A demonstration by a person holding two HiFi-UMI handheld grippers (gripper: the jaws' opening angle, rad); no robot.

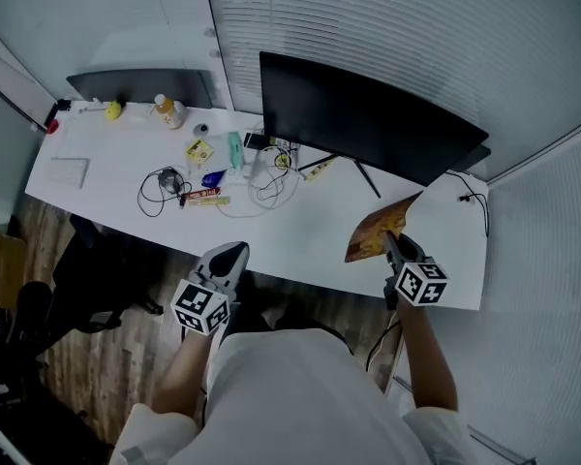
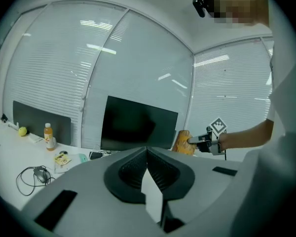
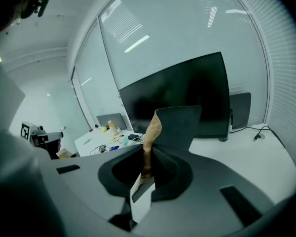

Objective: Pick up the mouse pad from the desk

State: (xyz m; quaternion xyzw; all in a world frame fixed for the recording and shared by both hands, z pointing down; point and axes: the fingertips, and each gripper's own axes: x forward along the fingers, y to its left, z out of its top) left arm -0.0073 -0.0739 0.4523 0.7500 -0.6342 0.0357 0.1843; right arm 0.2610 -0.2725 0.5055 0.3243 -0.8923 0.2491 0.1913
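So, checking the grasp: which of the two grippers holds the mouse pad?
The right gripper: its jaws are shut on the brown, black-backed mouse pad, held above the white desk. The left gripper has its jaws shut on nothing.

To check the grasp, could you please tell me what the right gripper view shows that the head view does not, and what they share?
Only the right gripper view shows the fingers of the right gripper closed on the edge of the mouse pad, and the pad's dark underside. Only the head view shows the pattern on the pad's orange face, the black chair and the wooden floor. Both show the pad in that gripper, the monitor, the white desk, the orange bottle and the left gripper.
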